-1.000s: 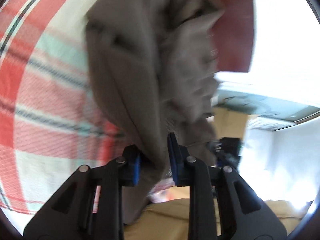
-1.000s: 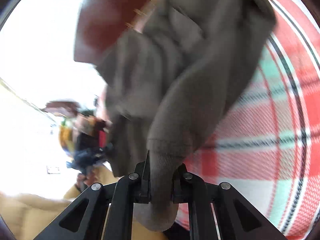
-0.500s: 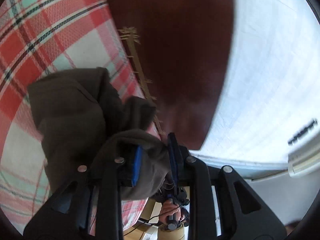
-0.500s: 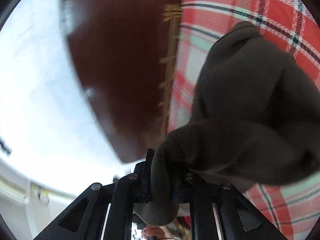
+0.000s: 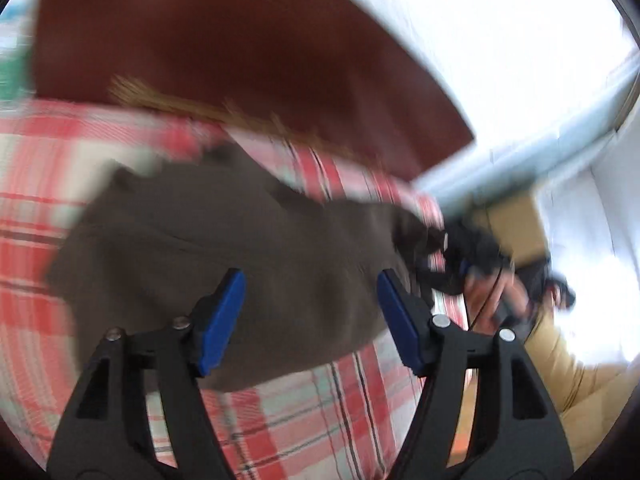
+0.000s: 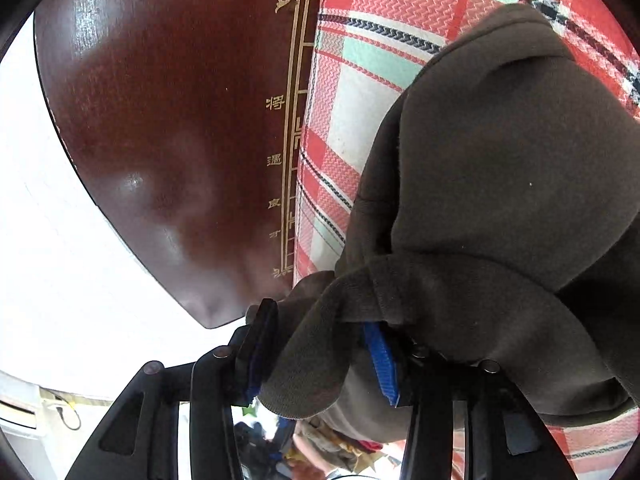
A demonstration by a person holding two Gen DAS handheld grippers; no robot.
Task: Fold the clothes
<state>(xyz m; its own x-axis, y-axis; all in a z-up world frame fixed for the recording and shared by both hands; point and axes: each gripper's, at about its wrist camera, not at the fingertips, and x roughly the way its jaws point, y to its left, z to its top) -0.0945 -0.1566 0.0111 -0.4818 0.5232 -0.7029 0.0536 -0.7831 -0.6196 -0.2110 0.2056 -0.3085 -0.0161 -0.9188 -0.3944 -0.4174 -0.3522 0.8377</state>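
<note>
The dark brown garment [image 5: 224, 264] is lying bunched on the plaid cloth [image 5: 312, 412] over the table [image 6: 180, 128], just ahead of the left gripper [image 5: 310, 320], whose jaws are standing wide and empty. The right gripper [image 6: 320, 356] is having its jaws partly apart with a ribbed hem between them, so I judge it should be letting go cleanly and both should be pressing the fold flat.

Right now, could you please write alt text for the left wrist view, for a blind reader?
The left hand-held gripper is open above a brown garment lying on a red plaid cloth. A dark red wooden board lies beyond. The picture is blurred.
</note>
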